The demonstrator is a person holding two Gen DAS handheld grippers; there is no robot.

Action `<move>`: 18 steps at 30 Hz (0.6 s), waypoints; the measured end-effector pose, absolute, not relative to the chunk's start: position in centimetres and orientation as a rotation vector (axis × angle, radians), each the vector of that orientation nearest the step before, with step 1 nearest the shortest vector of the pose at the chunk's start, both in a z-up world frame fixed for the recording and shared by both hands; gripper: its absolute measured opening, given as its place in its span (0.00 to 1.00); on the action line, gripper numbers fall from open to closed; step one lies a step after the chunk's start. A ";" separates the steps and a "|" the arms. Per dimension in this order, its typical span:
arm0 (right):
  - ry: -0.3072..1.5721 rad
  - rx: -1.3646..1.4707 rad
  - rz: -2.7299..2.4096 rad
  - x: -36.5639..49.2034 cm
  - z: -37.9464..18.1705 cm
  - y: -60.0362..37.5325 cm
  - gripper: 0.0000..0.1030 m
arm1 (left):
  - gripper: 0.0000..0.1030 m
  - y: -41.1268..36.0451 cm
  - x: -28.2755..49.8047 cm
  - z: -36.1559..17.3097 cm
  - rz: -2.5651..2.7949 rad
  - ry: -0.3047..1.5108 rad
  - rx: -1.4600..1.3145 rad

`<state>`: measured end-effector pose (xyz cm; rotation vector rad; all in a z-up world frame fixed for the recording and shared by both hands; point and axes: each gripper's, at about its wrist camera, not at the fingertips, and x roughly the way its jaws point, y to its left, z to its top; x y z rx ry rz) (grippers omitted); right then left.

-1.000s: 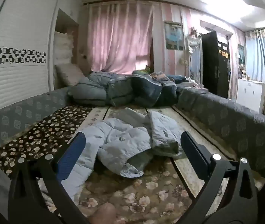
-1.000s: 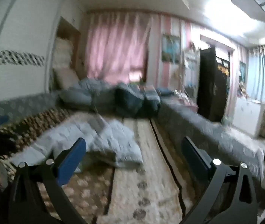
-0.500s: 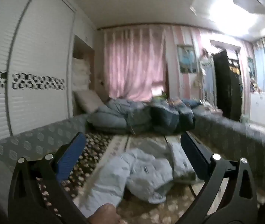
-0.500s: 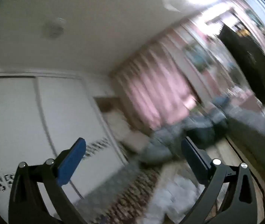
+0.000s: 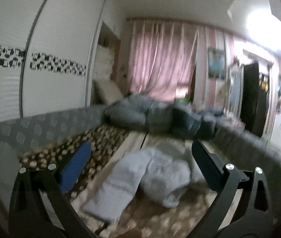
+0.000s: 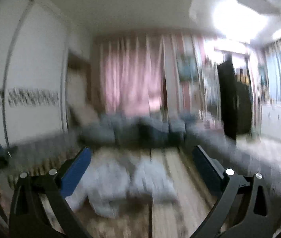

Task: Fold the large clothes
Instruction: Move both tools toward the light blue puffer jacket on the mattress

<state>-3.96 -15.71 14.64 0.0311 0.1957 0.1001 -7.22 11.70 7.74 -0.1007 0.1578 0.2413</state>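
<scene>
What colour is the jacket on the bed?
Pale blue-grey jacket; the left wrist view shows it best.

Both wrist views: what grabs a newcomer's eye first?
The crumpled pale blue puffer jacket lies unfolded on the floral bed cover, ahead of both open grippers, left and right, neither touching it. Behind it, a heap of grey-blue quilts sits under the pink curtains. The right view is heavily motion-blurred.

1. Left gripper (image 5: pixel 140 159): jaws spread wide, nothing between them; one blue pad (image 5: pixel 75 166), one dark finger.
2. Right gripper (image 6: pixel 141 161): jaws spread wide, empty; view blurred.
</scene>
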 end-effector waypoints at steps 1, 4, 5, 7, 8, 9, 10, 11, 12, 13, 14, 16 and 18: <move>0.233 0.032 0.100 -3.1 13.0 -17.6 0.98 | 0.97 11.6 -6.8 6.2 0.248 0.189 -0.096; 0.278 0.034 0.083 -1.1 9.1 -19.7 0.98 | 0.97 12.0 -4.5 1.5 0.265 0.278 -0.116; 0.280 0.037 0.082 -0.7 8.2 -19.4 0.98 | 0.97 12.3 -3.1 -0.2 0.253 0.296 -0.139; 0.292 0.047 0.084 0.7 6.8 -20.0 0.98 | 0.97 12.3 -1.5 -2.2 0.238 0.321 -0.158; 0.304 0.047 0.084 1.5 6.3 -20.3 0.98 | 0.97 12.1 -0.7 -3.1 0.236 0.334 -0.154; 0.315 0.044 0.080 2.6 5.2 -20.4 0.98 | 0.97 11.8 0.4 -3.9 0.226 0.351 -0.141; 0.320 0.041 0.076 3.2 2.4 -20.7 0.98 | 0.97 11.5 1.2 -4.4 0.220 0.364 -0.128; 0.329 0.040 0.067 3.2 1.2 -19.9 0.98 | 0.97 10.5 1.2 -4.8 0.219 0.371 -0.116; 0.342 0.043 0.060 3.6 0.8 -20.3 0.98 | 0.97 9.7 1.9 -5.5 0.211 0.383 -0.103; 0.350 0.047 0.049 4.2 -0.1 -20.6 0.98 | 0.97 9.2 1.9 -5.6 0.202 0.388 -0.098; 0.359 0.049 0.040 4.5 -0.2 -20.8 0.98 | 0.97 8.8 2.3 -5.9 0.183 0.393 -0.102; 0.376 0.048 0.025 5.1 -0.6 -21.9 0.98 | 0.97 8.3 2.7 -6.1 0.161 0.395 -0.118; 0.390 0.050 0.013 5.5 -1.1 -22.7 0.98 | 0.97 7.3 3.0 -6.7 0.152 0.399 -0.112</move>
